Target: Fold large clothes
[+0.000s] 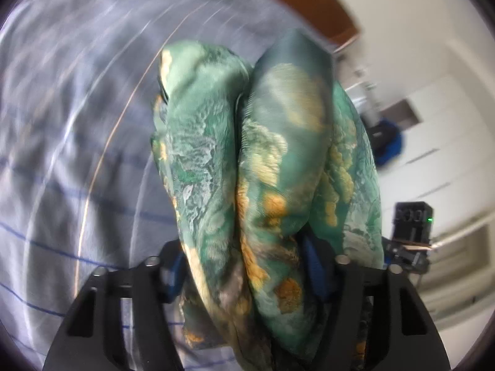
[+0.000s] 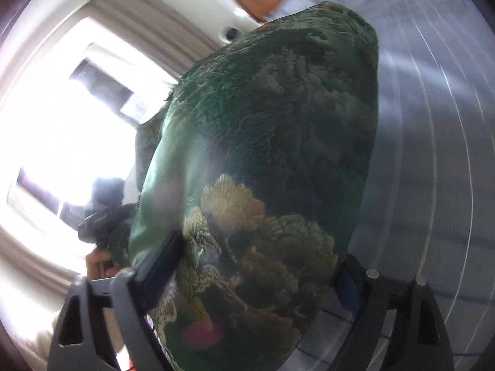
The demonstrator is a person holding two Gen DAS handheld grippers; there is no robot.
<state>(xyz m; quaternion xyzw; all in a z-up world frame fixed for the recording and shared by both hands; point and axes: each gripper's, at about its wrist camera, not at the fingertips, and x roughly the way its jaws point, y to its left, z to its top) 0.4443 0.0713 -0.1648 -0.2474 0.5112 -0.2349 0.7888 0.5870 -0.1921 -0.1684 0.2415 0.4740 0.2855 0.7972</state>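
The glossy green satin garment with gold and pale cloud-like print (image 1: 272, 167) is off the bed and in the air, bunched into thick rolls that fill the middle of both wrist views. In the left view it rises from your left claw (image 1: 247, 275) in two fat lobes with a dark crease between them; that claw is pinching a gathered wad of the cloth, whose blue-padded fingers (image 1: 315, 266) are pressed into the folds on either side. In the right view the same cloth (image 2: 266, 154) balloons as one big dark-green bulge, and your right claw (image 2: 256, 266) is likewise clamped on it, with a dark pad biting in at the left and a blue one at the right.

Beneath and behind lies the pale grey bed sheet with thin blue lines (image 1: 62, 154), streaked by motion blur (so you are likely mid-swing). A brown wooden headboard (image 1: 297, 3) edges the top, and a bright window (image 2: 62, 142) glares in the right view.

This looks like the lift-and-carry part of a fold, not the finish. Next you need to spread the two grips apart so the cloth hangs flat, then lay it down on the sheet with the edges lined up before letting go.
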